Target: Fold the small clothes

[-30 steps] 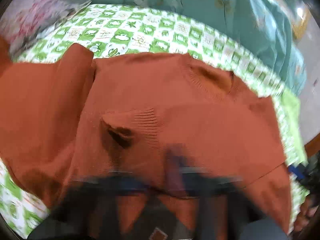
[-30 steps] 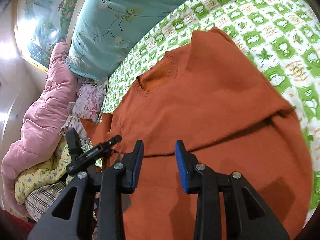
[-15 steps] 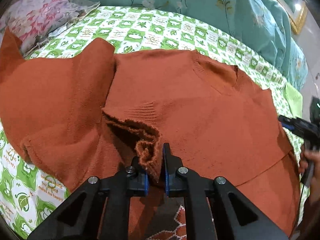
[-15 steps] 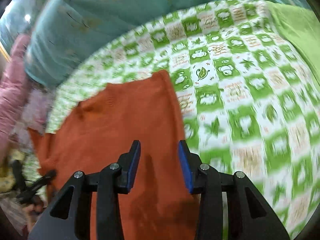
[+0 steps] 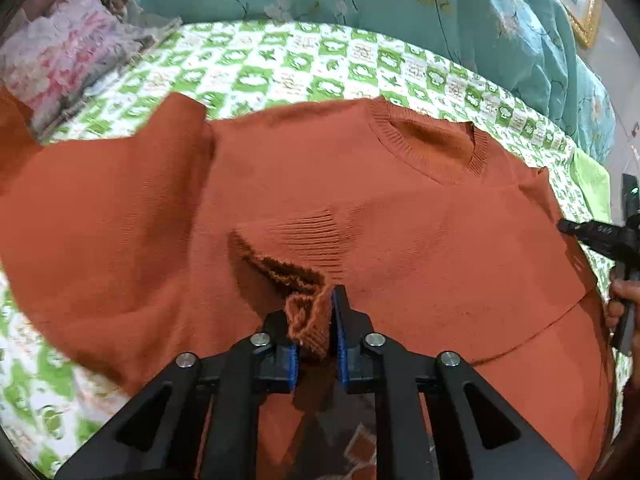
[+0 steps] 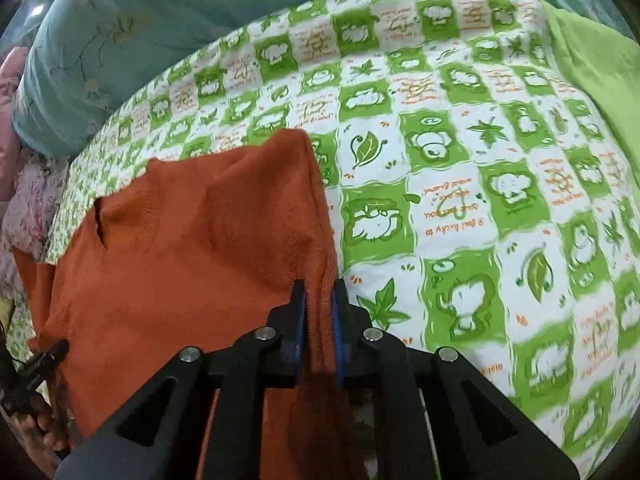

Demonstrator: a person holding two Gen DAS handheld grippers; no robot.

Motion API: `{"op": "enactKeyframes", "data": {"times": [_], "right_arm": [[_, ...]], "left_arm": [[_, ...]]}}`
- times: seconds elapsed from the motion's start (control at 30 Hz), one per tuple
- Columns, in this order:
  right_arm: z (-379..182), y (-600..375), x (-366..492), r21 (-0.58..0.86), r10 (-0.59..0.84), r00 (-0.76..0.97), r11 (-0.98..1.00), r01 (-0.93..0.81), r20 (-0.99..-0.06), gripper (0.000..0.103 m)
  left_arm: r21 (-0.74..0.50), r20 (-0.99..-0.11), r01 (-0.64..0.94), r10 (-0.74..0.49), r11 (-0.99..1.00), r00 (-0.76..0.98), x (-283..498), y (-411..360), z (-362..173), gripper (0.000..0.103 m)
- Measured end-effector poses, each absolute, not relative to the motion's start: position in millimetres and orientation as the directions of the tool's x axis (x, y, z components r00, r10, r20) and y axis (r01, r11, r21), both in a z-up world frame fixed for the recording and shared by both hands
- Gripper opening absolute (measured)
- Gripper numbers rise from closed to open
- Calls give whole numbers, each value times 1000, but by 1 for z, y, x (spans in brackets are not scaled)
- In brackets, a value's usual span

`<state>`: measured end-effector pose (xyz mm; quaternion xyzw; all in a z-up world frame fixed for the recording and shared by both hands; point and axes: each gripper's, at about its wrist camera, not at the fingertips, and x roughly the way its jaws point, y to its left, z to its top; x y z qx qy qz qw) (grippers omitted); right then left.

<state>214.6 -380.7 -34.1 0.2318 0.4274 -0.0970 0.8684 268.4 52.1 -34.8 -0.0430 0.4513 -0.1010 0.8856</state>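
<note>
The left gripper (image 5: 314, 330) has its jaws pinched on the ribbed cuff (image 5: 308, 320) of the orange sweater (image 5: 420, 240), whose lower part is hidden under the gripper body. The right gripper (image 6: 319, 320) clamps the sweater's side edge (image 6: 320, 264) (its hem is cut off below). Ahead of both jaws the sweater lies spread on the green-checked bed sheet (image 6: 460, 160). Only the left view shows the neckline (image 5: 432, 148); beyond it lies a teal quilt (image 5: 440, 12).
</note>
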Motion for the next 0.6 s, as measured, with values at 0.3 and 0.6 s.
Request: {"op": "enactKeyframes", "data": {"times": [0.3, 0.6], "right_arm": [[8, -306, 155, 410, 161, 706, 891, 197, -690, 37], [-15, -225, 135, 509, 335, 648, 855, 96, -684, 41]], "left_arm": [[-215, -773, 111, -239, 970, 588, 227, 90, -18, 21], [-214, -749, -4, -162, 977, 642, 192, 155, -2, 41]]}}
